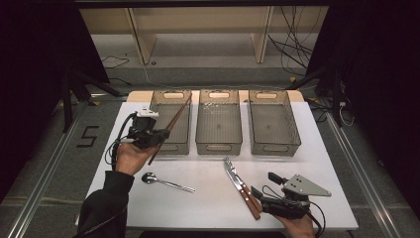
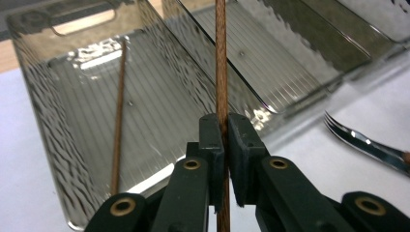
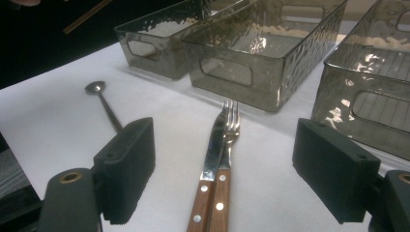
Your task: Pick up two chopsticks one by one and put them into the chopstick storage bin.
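From the high view, three smoky trays stand in a row; the left tray (image 1: 171, 144) has a chopstick (image 1: 171, 126) slanting over it, clamped by the left gripper (image 1: 157, 135).

In the left gripper view, a second chopstick (image 2: 117, 121) lies inside.

In the right gripper view, the right gripper (image 3: 225, 176) gapes over one knife (image 3: 208, 164) and one fork (image 3: 228, 145); one spoon (image 3: 104, 104) lies apart.

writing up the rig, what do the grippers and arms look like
Both are black two-jaw grippers with brass-coloured pivot rivets and ribbed pads. The left gripper has a white block on top and a black cable; the right gripper carries a grey three-cornered plate. Left arm wears a black sleeve.
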A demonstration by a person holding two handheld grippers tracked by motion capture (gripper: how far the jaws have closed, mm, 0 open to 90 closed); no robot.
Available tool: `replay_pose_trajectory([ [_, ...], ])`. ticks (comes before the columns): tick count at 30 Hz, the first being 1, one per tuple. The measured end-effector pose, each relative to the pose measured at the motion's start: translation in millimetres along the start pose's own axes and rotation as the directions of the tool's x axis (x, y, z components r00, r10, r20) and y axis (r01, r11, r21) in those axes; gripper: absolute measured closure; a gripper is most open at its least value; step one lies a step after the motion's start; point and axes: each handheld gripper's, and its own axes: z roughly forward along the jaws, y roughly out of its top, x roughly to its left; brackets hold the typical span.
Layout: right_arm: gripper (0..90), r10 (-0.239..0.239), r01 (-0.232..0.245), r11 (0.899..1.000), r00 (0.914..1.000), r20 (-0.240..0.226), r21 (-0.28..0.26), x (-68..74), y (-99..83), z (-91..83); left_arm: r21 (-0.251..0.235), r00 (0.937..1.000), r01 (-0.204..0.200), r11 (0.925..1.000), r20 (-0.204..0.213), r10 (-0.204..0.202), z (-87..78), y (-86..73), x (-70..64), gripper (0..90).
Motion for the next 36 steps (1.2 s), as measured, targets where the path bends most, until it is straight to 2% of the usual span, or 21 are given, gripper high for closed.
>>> replay_pose_trajectory([
  [9,23.9,0.001,-0.001,1.0,1.0,-0.002,-0.002,0.0,0.0,-0.1,-0.013,0.9996,0.001,0.9999,-0.028,-0.001,15.5,21.5,20.3,84.6],
  [17,23.9,0.001,-0.001,1.0,1.0,-0.004,-0.003,-0.5,-0.1,0.0,-0.03,0.9986,0.007,0.9995,-0.051,-0.009,32.5,34.2,38.8,84.5],
  [26,23.9,0.003,-0.003,1.0,1.0,-0.007,-0.004,-0.7,-0.1,-0.2,-0.032,0.9953,0.04,0.9987,-0.086,-0.043,50.4,38.7,58.8,84.5],
  [36,23.9,0.003,-0.003,1.0,1.0,-0.009,-0.004,-0.4,0.0,-0.6,-0.01,0.9925,0.044,0.999,-0.114,-0.045,69.9,33.9,65.9,84.4],
])
